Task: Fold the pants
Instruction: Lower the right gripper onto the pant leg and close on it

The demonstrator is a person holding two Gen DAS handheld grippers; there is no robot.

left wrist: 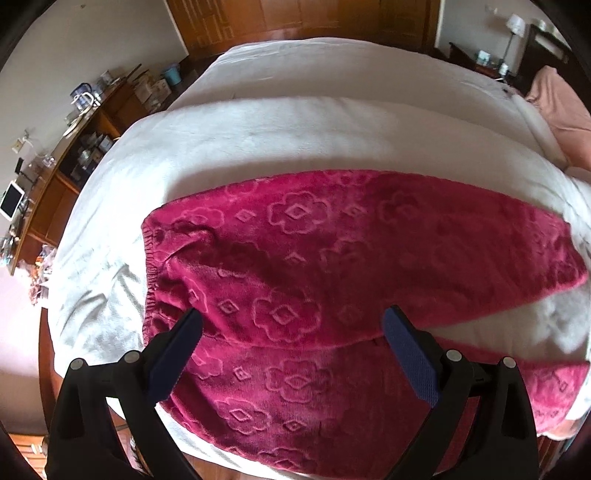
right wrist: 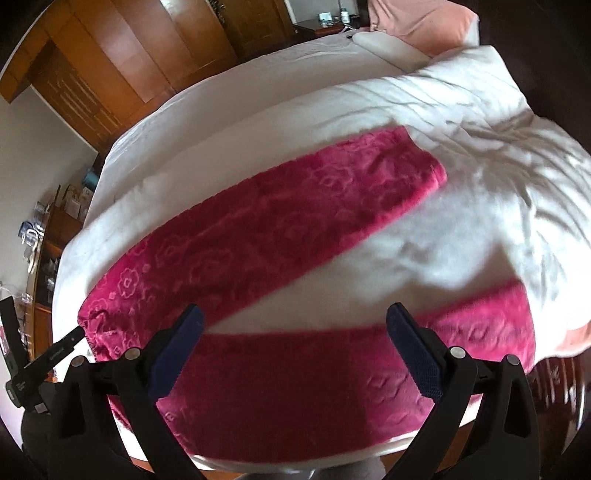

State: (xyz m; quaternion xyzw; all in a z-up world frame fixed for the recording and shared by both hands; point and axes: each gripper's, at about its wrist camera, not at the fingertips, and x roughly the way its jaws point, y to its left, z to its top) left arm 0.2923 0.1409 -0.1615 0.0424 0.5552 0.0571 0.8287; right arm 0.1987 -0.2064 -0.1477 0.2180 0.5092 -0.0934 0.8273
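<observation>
Left wrist view: we see the pants, a magenta fleece pair embossed with flowers, spread flat on a white blanket that covers the bed. The waistband lies toward the left of this view, gathered and slightly puckered, and the two legs run off to the right, splitting apart so that a wedge of white blanket shows between them. Our left gripper hangs above the seat of the pants, its blue-padded fingers spread wide and holding nothing. A wooden shelf crowded with small items stands along the wall to the left, and a wooden wardrobe rises behind the bed.

From the right wrist we look over the legs: the far leg stretches diagonally up to its cuff, while the near leg runs across the bottom along the bed's edge. Our right gripper is above the gap between the legs, fingers likewise parted and empty. A pink pillow lies at the head of the bed.
</observation>
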